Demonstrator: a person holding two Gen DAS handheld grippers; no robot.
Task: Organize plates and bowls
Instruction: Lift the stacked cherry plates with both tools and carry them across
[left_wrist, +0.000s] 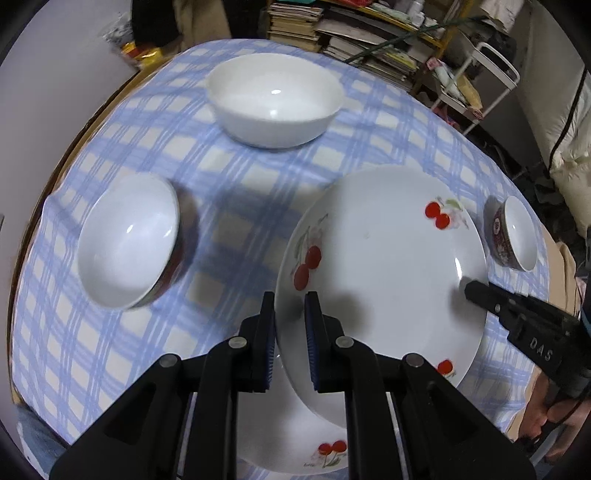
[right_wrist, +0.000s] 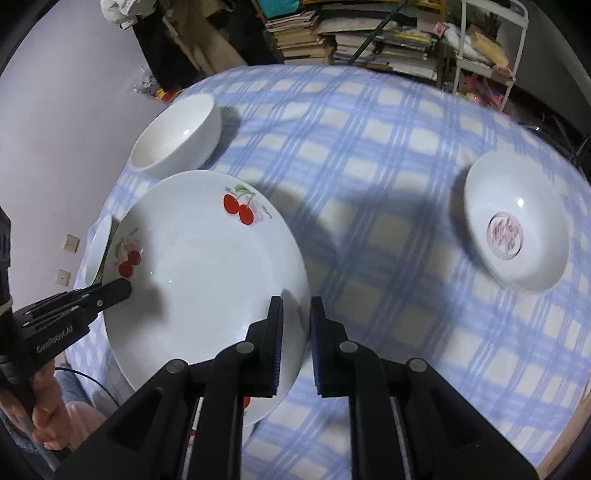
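Observation:
A white cherry-patterned plate is held tilted above the table by both grippers. My left gripper is shut on its left rim. My right gripper is shut on its right rim; the plate shows in the right wrist view. A second cherry plate lies on the cloth under the held one. A large white bowl stands at the far side. A red-sided bowl is at the left, and another small red-sided bowl at the right, with a red emblem inside.
The table has a blue checked cloth. Shelves stacked with books and papers and a white metal rack stand behind the table. A purple wall is at the left.

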